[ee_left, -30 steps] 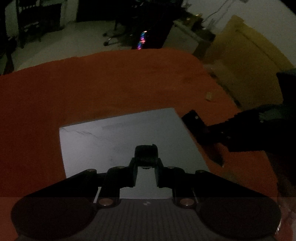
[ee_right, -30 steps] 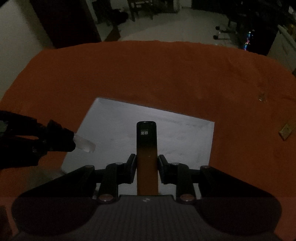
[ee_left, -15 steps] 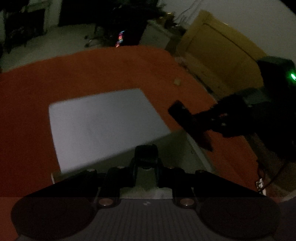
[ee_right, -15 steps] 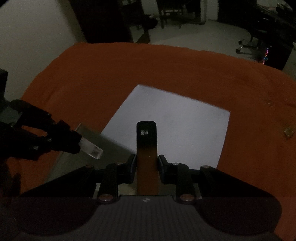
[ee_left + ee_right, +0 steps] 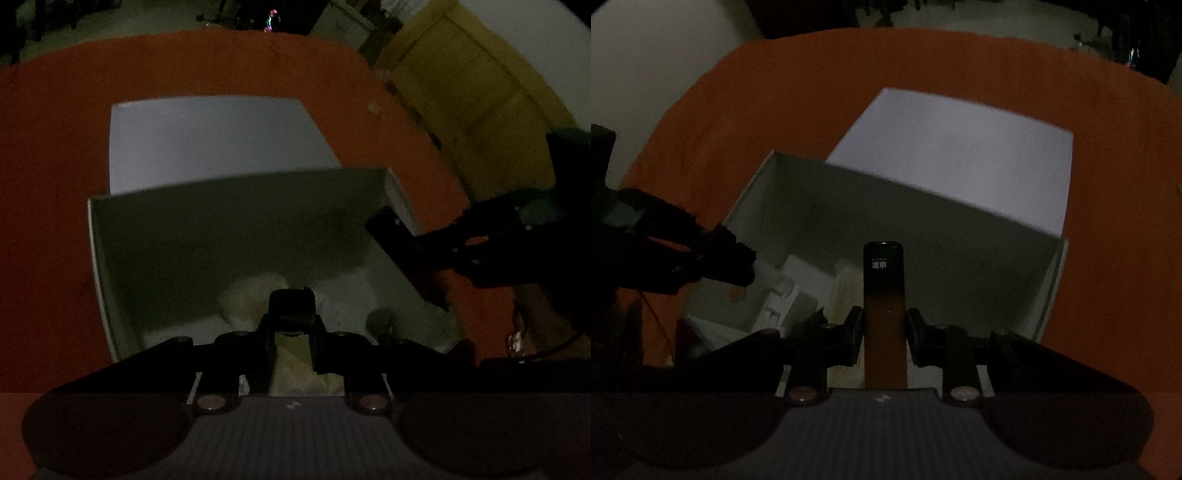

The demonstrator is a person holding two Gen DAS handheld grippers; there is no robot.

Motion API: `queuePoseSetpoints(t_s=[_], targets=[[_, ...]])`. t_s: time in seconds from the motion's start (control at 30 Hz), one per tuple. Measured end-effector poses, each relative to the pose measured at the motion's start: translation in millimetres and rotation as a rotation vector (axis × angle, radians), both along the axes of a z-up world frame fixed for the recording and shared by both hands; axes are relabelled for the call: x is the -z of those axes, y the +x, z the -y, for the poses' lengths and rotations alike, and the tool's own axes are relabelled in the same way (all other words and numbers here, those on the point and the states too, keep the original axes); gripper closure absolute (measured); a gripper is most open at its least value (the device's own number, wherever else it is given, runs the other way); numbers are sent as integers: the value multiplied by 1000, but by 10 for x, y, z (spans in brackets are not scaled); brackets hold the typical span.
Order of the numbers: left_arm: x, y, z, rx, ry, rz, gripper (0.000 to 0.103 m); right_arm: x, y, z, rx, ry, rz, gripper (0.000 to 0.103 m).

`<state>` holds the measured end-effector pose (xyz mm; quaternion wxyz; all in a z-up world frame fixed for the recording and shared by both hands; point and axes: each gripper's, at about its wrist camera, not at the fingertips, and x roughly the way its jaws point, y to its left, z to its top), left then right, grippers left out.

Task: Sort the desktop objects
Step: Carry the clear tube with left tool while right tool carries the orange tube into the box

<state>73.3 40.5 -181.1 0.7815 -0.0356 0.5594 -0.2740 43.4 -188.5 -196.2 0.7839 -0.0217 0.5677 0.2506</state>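
Left wrist view, very dim. Left gripper (image 5: 291, 332) low at 6 o'clock, fingers drawn in close on a small object with a dark cap end (image 5: 291, 306); body of it hidden here between the fingers. Hangs over an open white box (image 5: 229, 236) on an orange cloth (image 5: 55, 184); box lid (image 5: 207, 140) thrown back flat toward 12 o'clock. Pale crumpled stuff (image 5: 255, 295) on the box floor, plus a small round thing (image 5: 380, 321) at 4 o'clock, too dark to name. Right gripper (image 5: 439, 254) entering at 3 o'clock, a dark stick (image 5: 402, 247) slanting from it over the box's right wall. Right wrist view. Right gripper (image 5: 884, 321) clamped on the same stick (image 5: 884, 295): flat bar, black printed tip at 12 o'clock, amber-brown lower body, poised above the box (image 5: 923, 236) interior. Left gripper (image 5: 746, 262) at 9 o'clock, over the box's left side, closed on a small clear tube (image 5: 779, 282) jutting from the tips. White pieces (image 5: 798, 280) lying inside near it. Handling, as a guess: stick looks rigid, light, smooth-sided, so liable to slide or pivot if pinched near one end; mid-body across the flat faces, as held, seems soundest. Clear tube looks light and slick, possibly brittle; gentle squeeze across its middle, release low over the padding rather than from height. Both items airborne over the box, neither resting in it.
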Motion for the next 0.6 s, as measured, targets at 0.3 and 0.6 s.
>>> queuePoseSetpoints(t_s=[0.3,0.6], targets=[[266,-122,192,57,44,-62,87,354,-107,-139,-14,-50,-56,76],[380,-121,294,83,67,-54,87,553,-166,-209,-43,-96,-68,75]])
